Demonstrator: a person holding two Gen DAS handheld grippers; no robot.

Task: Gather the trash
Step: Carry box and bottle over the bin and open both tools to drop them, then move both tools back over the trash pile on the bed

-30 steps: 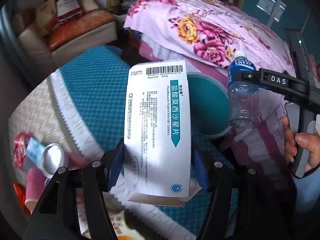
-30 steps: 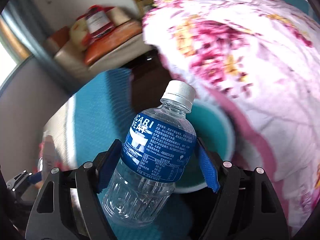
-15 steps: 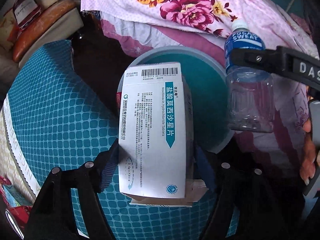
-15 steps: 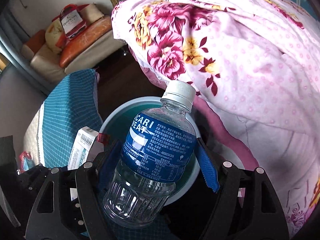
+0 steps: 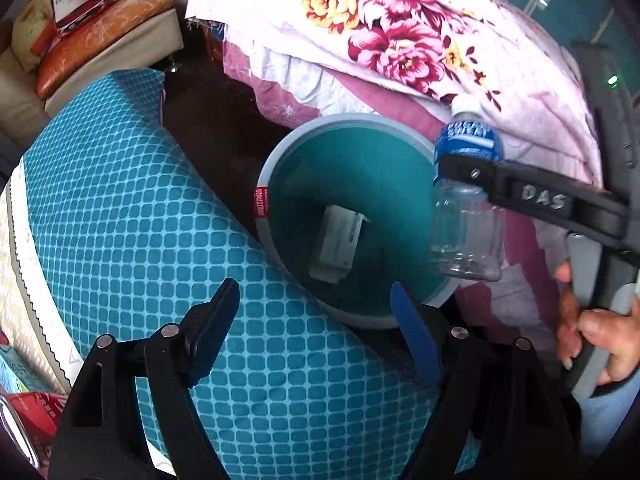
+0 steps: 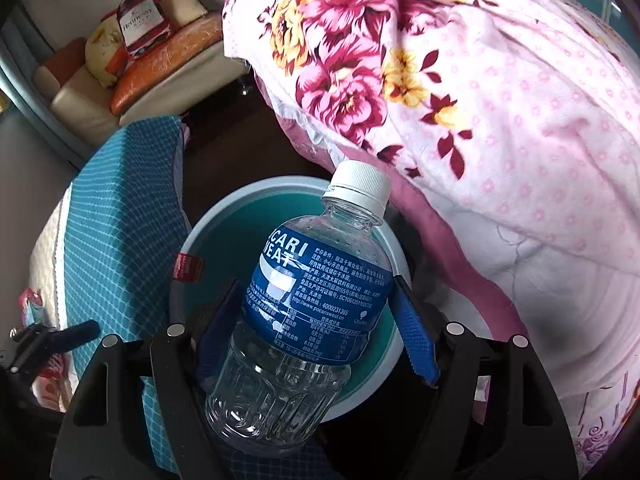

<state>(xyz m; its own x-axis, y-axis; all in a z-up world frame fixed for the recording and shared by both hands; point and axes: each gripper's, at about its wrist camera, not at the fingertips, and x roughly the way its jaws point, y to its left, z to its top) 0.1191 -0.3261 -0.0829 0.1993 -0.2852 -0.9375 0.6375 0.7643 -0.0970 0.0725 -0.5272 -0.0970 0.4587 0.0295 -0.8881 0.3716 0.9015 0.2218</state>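
Bin [image 5: 262, 236] holding white medicine box [image 5: 335, 245] seen only from left wrist, left gripper [image 5: 316, 318] fingers spreading empty, right gripper [image 6: 316, 320] fingers pinching plastic bottle [image 6: 304, 312].

"POCARI SWEAT" on the bottle [image 6: 296, 312] label, "DAS" on the right tongs [image 5: 544, 200], "Hennessy" on the red bag [image 6: 140, 20].

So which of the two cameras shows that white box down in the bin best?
The left wrist view. It looks almost straight down into the bin, so the white box shows lying inside, though blurred. In the right wrist view the held bottle covers most of the bin's inside, and the box cannot be seen.
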